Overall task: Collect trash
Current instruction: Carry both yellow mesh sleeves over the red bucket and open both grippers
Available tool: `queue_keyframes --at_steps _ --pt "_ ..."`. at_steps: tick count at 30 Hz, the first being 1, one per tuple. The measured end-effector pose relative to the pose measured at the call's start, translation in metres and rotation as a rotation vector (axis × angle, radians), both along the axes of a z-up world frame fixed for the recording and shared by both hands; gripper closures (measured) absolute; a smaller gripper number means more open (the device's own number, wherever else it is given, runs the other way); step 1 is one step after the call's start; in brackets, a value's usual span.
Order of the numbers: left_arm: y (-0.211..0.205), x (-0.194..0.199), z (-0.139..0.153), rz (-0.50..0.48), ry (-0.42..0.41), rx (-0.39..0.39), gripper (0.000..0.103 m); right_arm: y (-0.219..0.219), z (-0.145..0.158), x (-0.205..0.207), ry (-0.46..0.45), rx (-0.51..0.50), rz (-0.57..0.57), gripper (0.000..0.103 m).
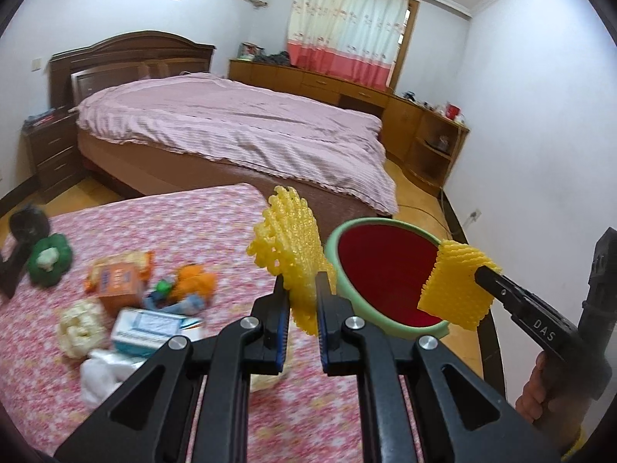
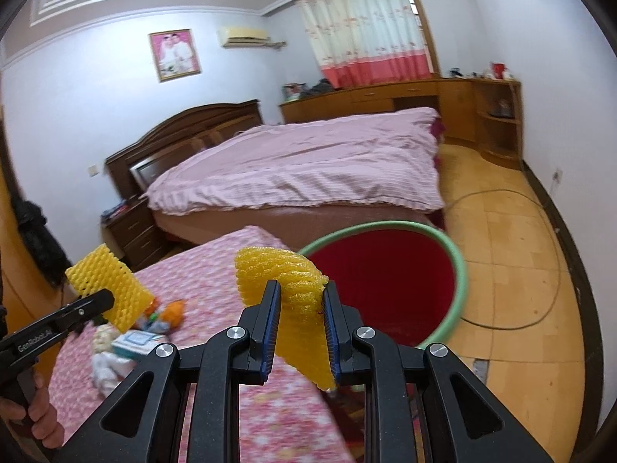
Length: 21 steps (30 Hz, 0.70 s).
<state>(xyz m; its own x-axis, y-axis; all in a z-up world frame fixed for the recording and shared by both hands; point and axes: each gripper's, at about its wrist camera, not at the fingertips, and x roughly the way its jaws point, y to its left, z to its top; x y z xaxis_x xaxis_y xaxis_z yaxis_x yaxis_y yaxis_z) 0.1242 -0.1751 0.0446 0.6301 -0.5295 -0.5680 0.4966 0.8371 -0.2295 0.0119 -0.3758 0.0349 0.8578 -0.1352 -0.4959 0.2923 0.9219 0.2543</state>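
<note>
My left gripper (image 1: 302, 305) is shut on a yellow foam fruit net (image 1: 287, 243), held above the table's right edge, just left of a green basin (image 1: 331, 249) with a red inside. My right gripper (image 2: 300, 308) is shut on a second yellow foam net (image 2: 285, 281) close to the basin's rim (image 2: 459, 270). In the left wrist view the right gripper (image 1: 482, 270) holds its net (image 1: 455, 289) over the basin's right rim. In the right wrist view the left gripper (image 2: 108, 301) and its net (image 2: 110, 285) are over the table.
The table has a pink floral cloth (image 1: 162, 223). On it lie an orange box (image 1: 117, 281), a blue-white box (image 1: 144, 328), a cream foam net (image 1: 79, 328), white tissue (image 1: 98, 374), and green (image 1: 50, 256) and orange (image 1: 194, 281) items. A bed (image 1: 231, 127) stands behind it. A cable (image 2: 540, 212) loops on the floor.
</note>
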Motion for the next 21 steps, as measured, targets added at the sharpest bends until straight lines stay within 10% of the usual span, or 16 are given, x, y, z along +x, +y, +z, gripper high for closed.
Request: queue_keyframes --at_steps 21 --pt "-0.129 0.035 -0.061 -0.200 0.095 0.092 0.091 -0.080 -0.049 0.018 0.089 0.052 -0.142 0.080"
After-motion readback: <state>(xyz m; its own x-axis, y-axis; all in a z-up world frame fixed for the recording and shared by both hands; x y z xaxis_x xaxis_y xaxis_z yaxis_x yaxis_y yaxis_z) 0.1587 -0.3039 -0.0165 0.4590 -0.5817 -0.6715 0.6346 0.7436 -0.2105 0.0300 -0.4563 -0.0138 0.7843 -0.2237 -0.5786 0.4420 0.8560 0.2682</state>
